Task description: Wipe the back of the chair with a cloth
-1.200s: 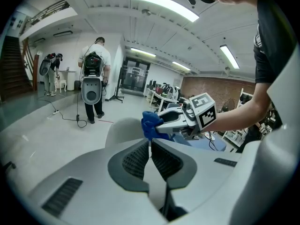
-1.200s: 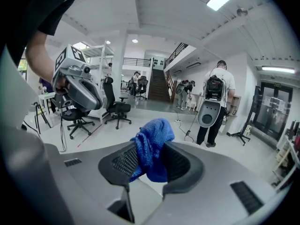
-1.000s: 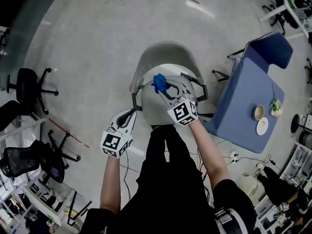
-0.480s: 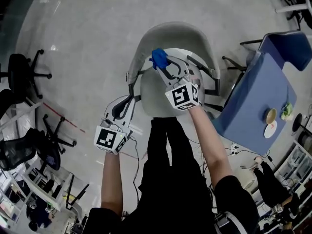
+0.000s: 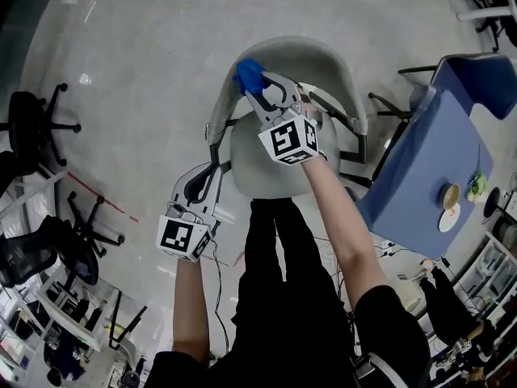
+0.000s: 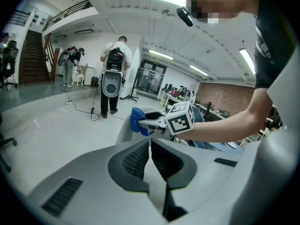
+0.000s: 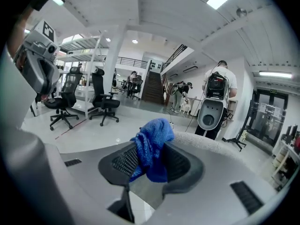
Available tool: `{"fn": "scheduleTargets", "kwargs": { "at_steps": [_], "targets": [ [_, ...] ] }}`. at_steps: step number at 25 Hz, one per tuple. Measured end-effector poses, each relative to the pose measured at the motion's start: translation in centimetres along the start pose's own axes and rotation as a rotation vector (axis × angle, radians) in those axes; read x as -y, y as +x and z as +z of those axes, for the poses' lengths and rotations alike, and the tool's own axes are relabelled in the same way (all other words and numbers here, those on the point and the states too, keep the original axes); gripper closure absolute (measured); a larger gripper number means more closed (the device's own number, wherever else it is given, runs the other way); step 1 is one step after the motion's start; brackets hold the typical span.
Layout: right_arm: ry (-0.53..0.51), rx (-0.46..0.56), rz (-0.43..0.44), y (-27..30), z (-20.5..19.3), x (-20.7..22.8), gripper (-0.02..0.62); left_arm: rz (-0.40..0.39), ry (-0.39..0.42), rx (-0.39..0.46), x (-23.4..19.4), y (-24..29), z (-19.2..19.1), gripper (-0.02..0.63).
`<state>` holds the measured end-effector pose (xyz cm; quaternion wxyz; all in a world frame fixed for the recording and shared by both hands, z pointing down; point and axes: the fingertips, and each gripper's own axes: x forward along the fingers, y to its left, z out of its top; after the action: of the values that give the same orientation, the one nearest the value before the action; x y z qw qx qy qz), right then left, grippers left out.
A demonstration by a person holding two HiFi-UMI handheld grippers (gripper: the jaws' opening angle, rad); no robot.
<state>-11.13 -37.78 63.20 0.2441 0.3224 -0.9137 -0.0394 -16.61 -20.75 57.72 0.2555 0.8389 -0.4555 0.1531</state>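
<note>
Right claw (image 5: pixel 252 86) is clamping tight on the blue cloth (image 5: pixel 245 75), holding it as a bunched wad. The cloth is sitting at the top rim of the grey chair back (image 5: pixel 327 55); contact not confirmable. Left claw (image 5: pixel 212 174) is hanging low beside the seat w/ jaws together, nothing in them. Risks, as judged: the wad is projecting little past the tips, so bare plastic may be scraping the shell. Drag could be pulling the cloth free, and the chair, unbraced, may be shifting. Blue surface (image 5: pixel 416 164) at right is carrying a cup and plate, well apart from the work. Room is an open office w/ glossy floor (image 5: pixel 137 47) and black office chairs (image 5: pixel 36 120) at left.
</note>
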Motion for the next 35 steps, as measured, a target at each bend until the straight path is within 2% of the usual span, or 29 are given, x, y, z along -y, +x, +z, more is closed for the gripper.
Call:
{"fn": "scheduleTargets", "kwargs": {
  "at_steps": [7,18,25,35],
  "targets": [
    [0.092,-0.015,-0.053,0.5,-1.2,1.6,0.431,-0.004,-0.013,0.0,0.4,0.2,-0.5,0.571],
    [0.088,-0.053,-0.118,-0.6,-2.8,4.5,0.43,-0.006,-0.006,0.002,0.1,0.0,-0.5,0.571],
    [0.124,-0.061,-0.162,-2.0,-3.9,6.4,0.43,-0.004,-0.002,0.004,0.2,0.4,-0.4,0.571],
    [0.162,-0.116,-0.25,-5.5,-8.0,9.7,0.43,0.006,0.016,0.001,0.2,0.6,-0.7,0.571]
  ]
}}
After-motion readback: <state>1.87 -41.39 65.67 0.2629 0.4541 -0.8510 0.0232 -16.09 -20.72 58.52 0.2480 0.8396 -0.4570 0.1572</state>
